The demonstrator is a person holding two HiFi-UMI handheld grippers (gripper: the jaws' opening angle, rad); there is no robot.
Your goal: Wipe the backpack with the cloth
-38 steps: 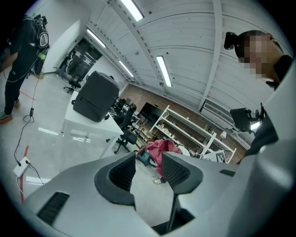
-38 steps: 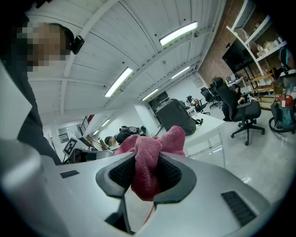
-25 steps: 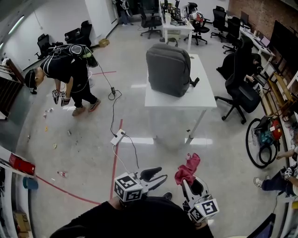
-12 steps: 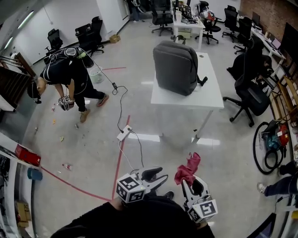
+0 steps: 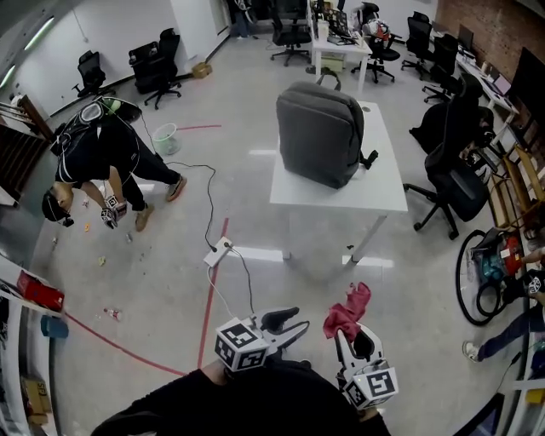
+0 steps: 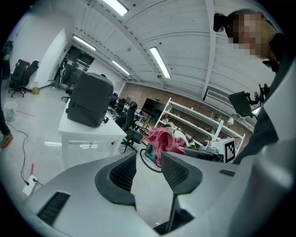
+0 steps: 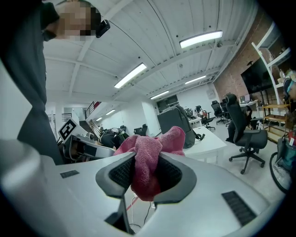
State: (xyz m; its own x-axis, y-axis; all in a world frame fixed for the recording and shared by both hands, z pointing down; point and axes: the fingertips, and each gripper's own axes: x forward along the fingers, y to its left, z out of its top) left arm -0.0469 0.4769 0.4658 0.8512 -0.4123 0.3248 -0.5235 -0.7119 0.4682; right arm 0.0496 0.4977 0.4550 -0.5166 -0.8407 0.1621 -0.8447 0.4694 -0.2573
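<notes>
Nearer now, backpack (image 5: pixel 322 132) stands seemingly upright on table (image 5: pixel 383 183); right tool (image 5: pixel 353 336) clamps cloth (image 5: pixel 347 311), left tool (image 5: pixel 298 321) gapes empty.

A glossy pale grey floor (image 5: pixel 289 289) ran through the open office. A red tape line (image 5: pixel 209 306) crossed it, and a white power strip (image 5: pixel 215 252) lay there with its black cable. A white table (image 5: pixel 383 183) stood mid-room, with a black office chair (image 5: pixel 450 174) just beside its right edge. More black chairs (image 5: pixel 152 61) stood near the white wall (image 5: pixel 94 30) at upper left, and desks (image 5: pixel 339 44) filled the far end. A brick wall (image 5: pixel 498 21) closed the right side. Fluorescent strip lights (image 7: pixel 200 39) ran along the white ceiling (image 7: pixel 152 28).
</notes>
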